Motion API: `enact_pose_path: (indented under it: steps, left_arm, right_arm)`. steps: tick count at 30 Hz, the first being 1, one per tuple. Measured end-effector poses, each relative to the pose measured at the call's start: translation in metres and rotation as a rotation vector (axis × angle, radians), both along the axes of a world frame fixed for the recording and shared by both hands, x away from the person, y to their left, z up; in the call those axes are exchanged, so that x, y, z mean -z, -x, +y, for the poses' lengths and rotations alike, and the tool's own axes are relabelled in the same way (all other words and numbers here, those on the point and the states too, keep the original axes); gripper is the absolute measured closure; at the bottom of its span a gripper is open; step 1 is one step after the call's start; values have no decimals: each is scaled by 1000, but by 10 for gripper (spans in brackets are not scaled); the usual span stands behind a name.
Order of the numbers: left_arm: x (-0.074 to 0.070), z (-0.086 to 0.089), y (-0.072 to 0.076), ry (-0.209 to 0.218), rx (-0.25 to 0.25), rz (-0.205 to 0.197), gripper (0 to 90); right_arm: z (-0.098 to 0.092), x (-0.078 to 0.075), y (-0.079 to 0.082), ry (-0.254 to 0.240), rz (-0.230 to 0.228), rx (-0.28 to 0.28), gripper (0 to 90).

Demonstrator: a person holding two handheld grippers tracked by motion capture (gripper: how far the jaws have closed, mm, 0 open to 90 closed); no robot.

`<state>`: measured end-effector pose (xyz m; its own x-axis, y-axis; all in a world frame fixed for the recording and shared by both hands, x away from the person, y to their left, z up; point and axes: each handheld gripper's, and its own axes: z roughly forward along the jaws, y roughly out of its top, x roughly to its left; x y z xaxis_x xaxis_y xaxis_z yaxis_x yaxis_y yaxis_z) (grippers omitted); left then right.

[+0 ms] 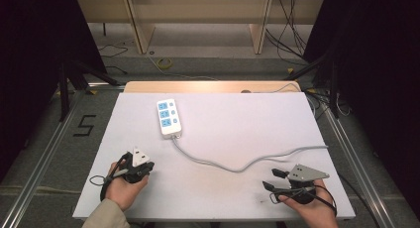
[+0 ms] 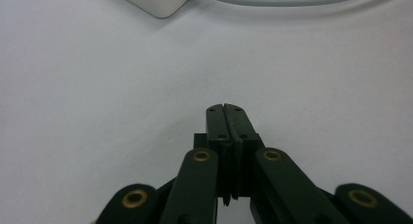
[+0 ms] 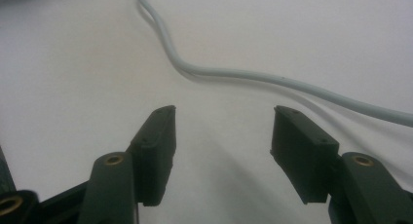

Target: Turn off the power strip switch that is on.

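Power strip (image 1: 169, 118) sits near the table's (image 1: 233, 198) far-left edge, cord (image 1: 237, 166) trailing to the right edge. Left gripper (image 1: 146, 169) pinched shut, holding nothing. Right gripper (image 1: 274, 180) wide open, empty, just short of the cord. Prob. the start; next, reach fwd and grab the cord.

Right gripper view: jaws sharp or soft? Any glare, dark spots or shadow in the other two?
Right gripper view: the right gripper is slightly soft up close, the grey cable crisper, with a faint shadow beside it. Left gripper view: the left gripper, shut, is sharp, the white table evenly lit. High view: surroundings fall to black, a bright band lies on the wooden edge behind the power strip.
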<state>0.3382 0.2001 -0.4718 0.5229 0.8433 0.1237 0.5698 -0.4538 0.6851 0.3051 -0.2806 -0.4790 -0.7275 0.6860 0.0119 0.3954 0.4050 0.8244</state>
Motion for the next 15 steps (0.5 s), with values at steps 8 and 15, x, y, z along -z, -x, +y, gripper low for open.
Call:
enact_pose_path:
  steps: [8,15]
  left_arm:
    - [-4,-2,-7,-5,-2,23,895]
    - [-6,-3,-15,-36,3,25,896]
  right_arm:
    - [0,0,0,2,0,0,428]
    - [2,0,0,6,4,1,427]
